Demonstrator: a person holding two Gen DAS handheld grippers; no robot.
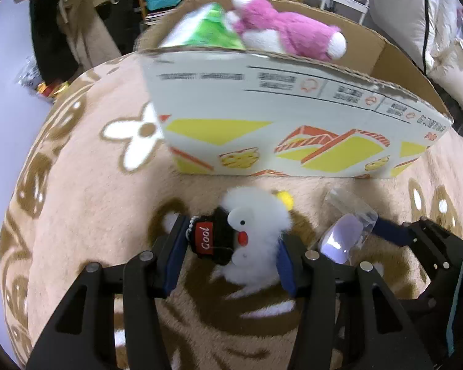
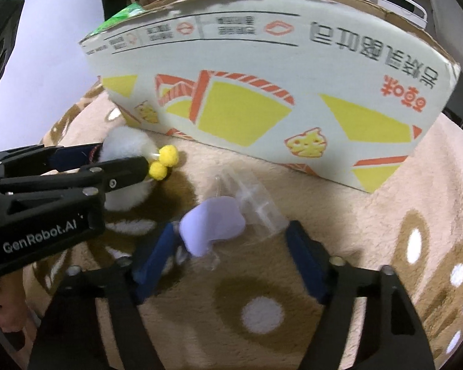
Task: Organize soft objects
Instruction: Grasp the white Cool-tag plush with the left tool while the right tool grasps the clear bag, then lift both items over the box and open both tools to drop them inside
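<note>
A white fluffy duck toy (image 1: 256, 234) with a black "Cool" cap and yellow pom-pom feet lies on the beige blanket. My left gripper (image 1: 231, 246) has its fingers on both sides of the duck, touching it. The duck also shows in the right wrist view (image 2: 129, 148). A lavender soft object in a clear plastic bag (image 2: 213, 225) lies between the open fingers of my right gripper (image 2: 231, 243). The bag also shows in the left wrist view (image 1: 345, 234). A printed cardboard box (image 1: 293, 117) stands behind, holding a pink plush (image 1: 287, 30) and a green item (image 1: 210, 30).
The brown-patterned beige blanket (image 2: 355, 262) covers the whole surface. The box (image 2: 262, 77) stands close ahead of both grippers. Shelves, bags and white bedding lie behind the box. The left gripper's body (image 2: 46, 197) sits just left of the right gripper.
</note>
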